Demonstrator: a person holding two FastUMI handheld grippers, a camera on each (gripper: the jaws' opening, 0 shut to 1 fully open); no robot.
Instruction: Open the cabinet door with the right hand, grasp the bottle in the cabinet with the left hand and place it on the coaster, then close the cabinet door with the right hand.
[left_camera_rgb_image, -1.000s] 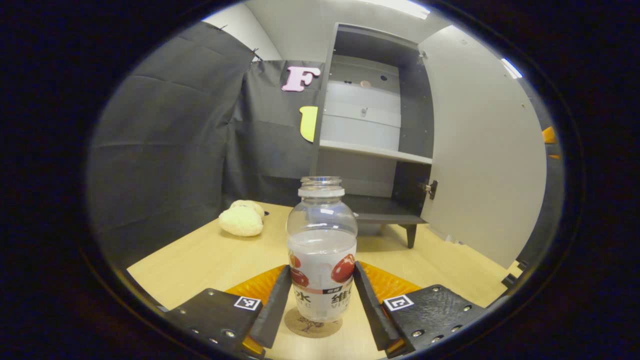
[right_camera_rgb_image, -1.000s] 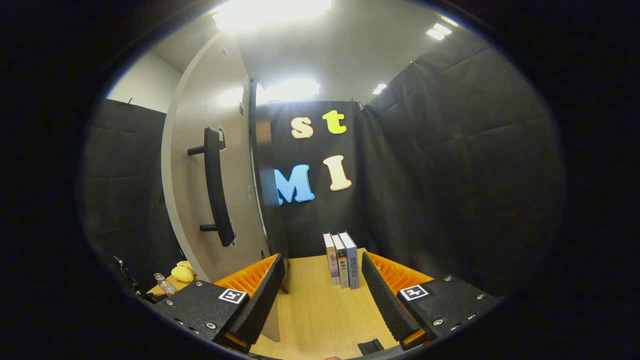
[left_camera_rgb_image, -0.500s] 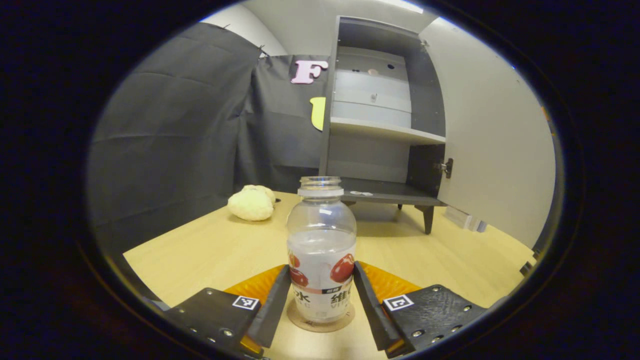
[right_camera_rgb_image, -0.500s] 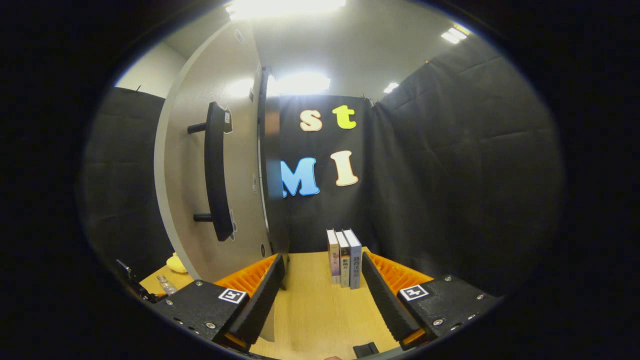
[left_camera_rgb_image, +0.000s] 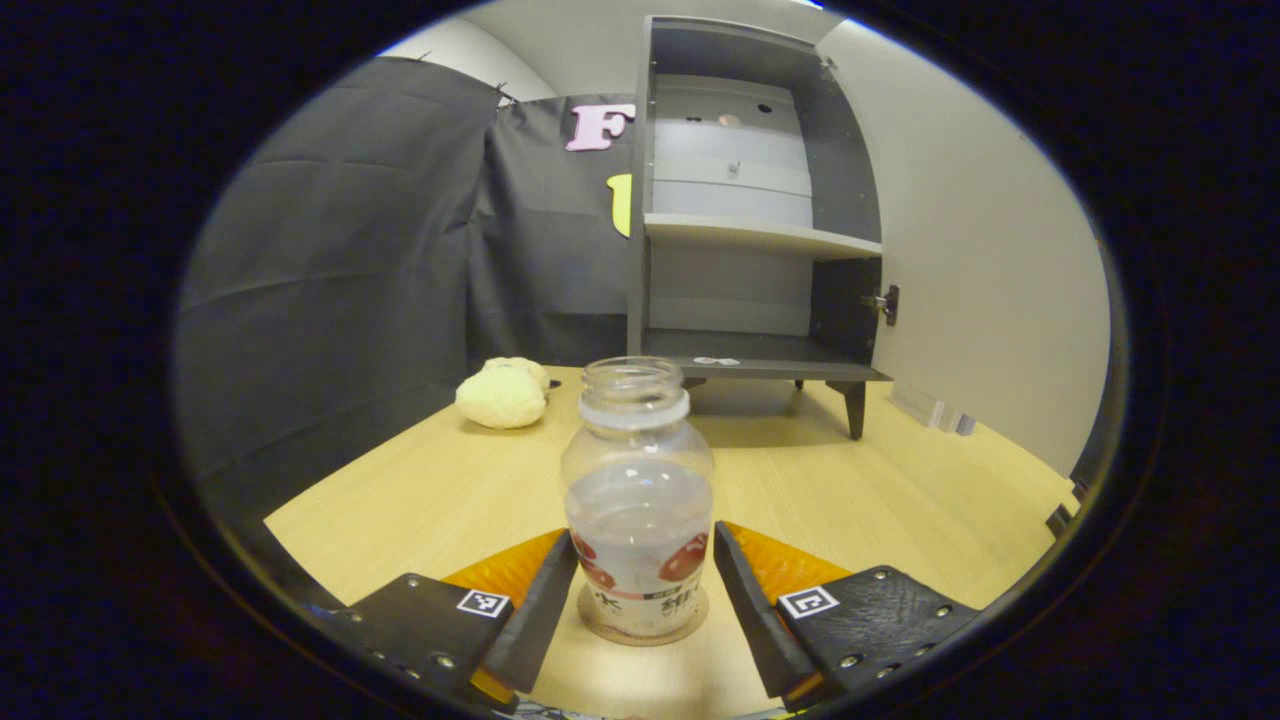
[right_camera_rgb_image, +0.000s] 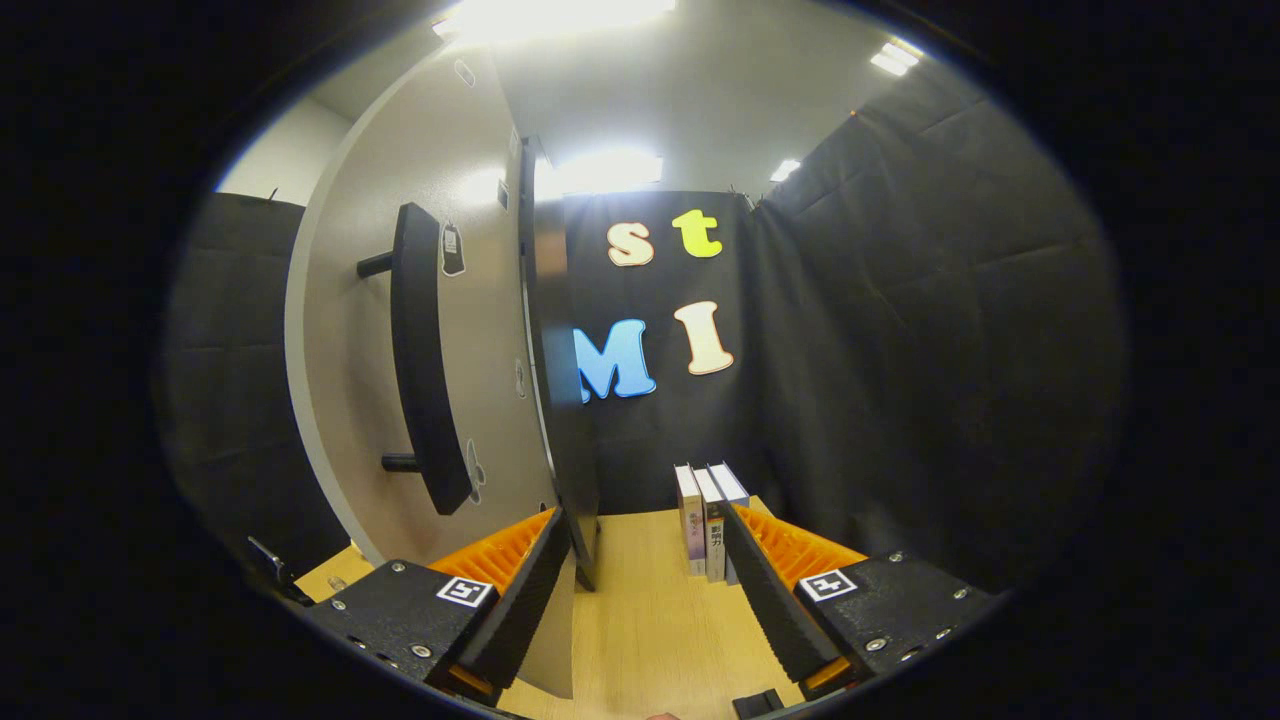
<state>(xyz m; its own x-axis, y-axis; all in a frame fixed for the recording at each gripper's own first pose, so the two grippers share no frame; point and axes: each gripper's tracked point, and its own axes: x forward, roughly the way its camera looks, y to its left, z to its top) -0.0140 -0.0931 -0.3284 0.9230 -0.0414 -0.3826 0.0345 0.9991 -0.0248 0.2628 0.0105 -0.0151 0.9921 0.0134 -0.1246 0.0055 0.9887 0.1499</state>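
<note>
The clear plastic, uncapped, part-filled bottle is standing on the round cork coaster. The left gripper is flanking its label, fingers slightly parted, releasing. Bottle judged light, spillable, squeezable; grasp mid-body.

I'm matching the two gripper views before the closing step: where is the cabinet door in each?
Left gripper view: the cabinet door is on the right side, swung open, with its inner face towards the camera.
Right gripper view: the door stands left of centre, showing its outer face and black handle.
Shared landmark: the light wooden table.
</note>
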